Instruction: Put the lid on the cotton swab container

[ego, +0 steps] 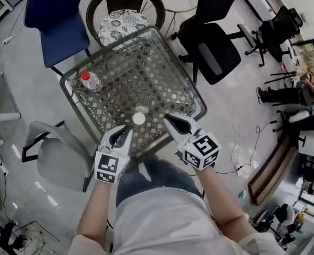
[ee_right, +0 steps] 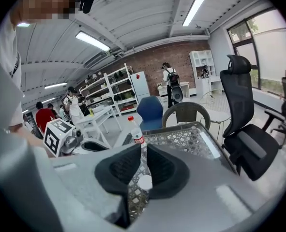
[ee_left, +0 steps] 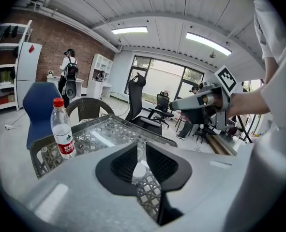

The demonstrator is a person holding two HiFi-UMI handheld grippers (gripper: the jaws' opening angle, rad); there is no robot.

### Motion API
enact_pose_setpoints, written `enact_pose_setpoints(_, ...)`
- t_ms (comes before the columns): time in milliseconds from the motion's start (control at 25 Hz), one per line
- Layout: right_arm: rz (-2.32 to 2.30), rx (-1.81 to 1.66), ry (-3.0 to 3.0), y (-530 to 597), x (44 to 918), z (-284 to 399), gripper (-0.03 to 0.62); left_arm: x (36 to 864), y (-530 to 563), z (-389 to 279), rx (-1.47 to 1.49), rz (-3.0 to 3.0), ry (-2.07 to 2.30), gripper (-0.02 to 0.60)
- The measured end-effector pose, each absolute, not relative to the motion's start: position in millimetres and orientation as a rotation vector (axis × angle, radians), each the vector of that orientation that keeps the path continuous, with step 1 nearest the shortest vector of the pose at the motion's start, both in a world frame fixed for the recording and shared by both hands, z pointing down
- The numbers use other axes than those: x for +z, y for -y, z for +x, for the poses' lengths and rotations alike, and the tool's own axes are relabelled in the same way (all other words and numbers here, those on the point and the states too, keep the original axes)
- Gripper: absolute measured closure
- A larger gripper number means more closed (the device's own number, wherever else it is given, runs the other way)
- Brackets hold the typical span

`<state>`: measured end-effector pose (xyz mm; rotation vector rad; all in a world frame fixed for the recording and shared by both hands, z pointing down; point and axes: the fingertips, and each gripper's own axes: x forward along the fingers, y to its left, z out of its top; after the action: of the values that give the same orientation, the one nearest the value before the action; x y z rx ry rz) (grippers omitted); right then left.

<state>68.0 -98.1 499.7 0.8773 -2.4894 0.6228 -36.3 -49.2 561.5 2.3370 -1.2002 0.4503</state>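
Note:
A small white round piece (ego: 139, 118) lies near the front edge of the glass-topped wicker table (ego: 146, 68); I cannot tell whether it is the cotton swab container or its lid. My left gripper (ego: 122, 128) hovers just left of it at the table's edge, jaws a narrow slit apart and empty. My right gripper (ego: 168, 117) hovers just right of it, also narrowly open and empty. In the left gripper view the white piece (ee_left: 139, 170) shows through the gap of that gripper (ee_left: 141, 152). The right gripper view likewise shows it (ee_right: 145, 181) between that gripper's jaws (ee_right: 143, 159).
A water bottle with a red cap (ego: 90, 80) stands at the table's left corner. Around the table are a blue chair (ego: 58, 17), a wicker chair (ego: 125, 7), a black office chair (ego: 212, 49) and a grey chair (ego: 61, 158). People stand far off by the shelves.

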Motion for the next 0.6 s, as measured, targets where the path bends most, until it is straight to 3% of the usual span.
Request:
enact_pose_setpoints(120,0.854,0.630,2.447,97,521,63,0.546,582,52,-30,0.512,2.354,1.156,0.477)
enact_pose_setpoints(600,0.782,0.618,2.299,100,599,52,0.460,680,42,-8,0.726,2.355,0.928,0.327)
